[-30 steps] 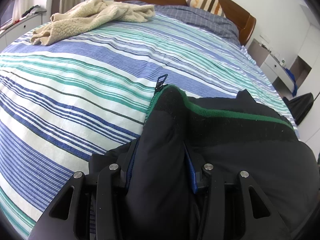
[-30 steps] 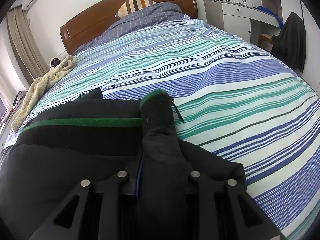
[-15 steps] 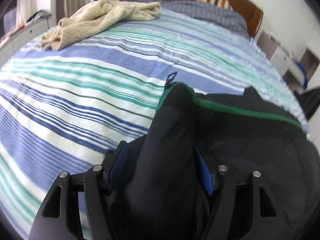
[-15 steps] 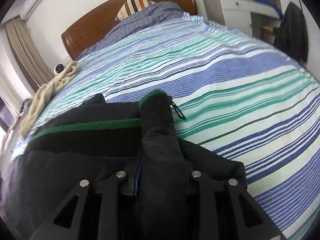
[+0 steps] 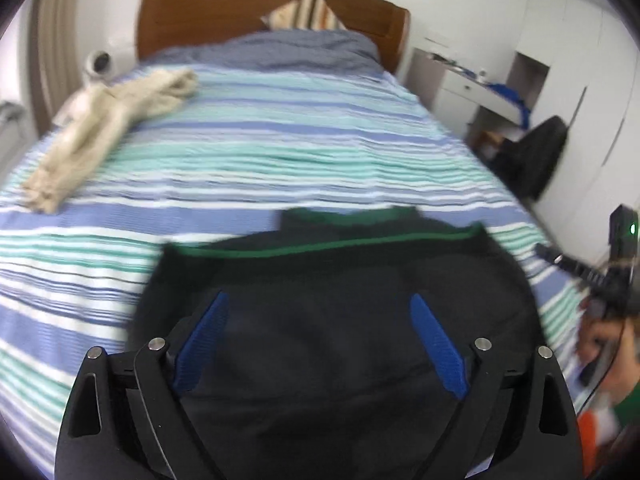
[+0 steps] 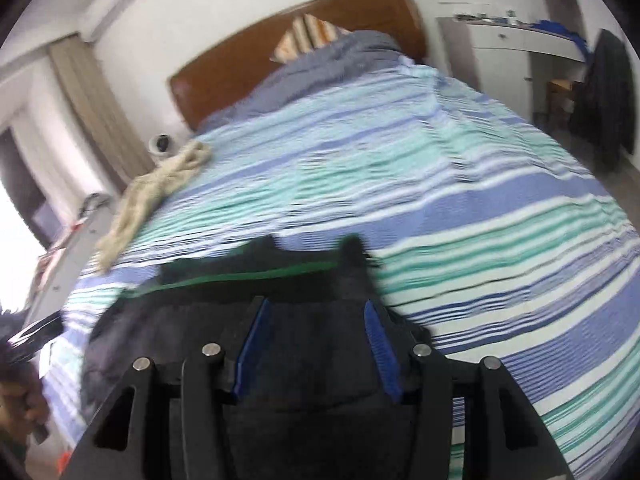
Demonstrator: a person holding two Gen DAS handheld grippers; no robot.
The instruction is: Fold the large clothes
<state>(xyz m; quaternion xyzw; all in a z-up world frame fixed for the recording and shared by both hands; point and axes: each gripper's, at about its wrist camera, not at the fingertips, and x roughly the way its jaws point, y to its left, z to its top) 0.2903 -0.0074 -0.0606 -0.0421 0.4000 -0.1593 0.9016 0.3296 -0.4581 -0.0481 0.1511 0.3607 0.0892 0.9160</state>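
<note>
black jacket (image 5: 328,280): 1 | cream garment (image 5: 100,128): 1 | left hand-held gripper (image 5: 320,344), right hand-held gripper (image 6: 316,348): 2, jaws just opening, apart, empty

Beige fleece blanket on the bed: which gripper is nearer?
Left. The beige fleece blanket lies far up the bed on the left gripper's side; the right gripper sits across the black jacket from it.

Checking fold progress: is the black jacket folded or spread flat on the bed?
Folded: the black jacket lies doubled on the striped bed, its green-trimmed edge straight across the top.
</note>
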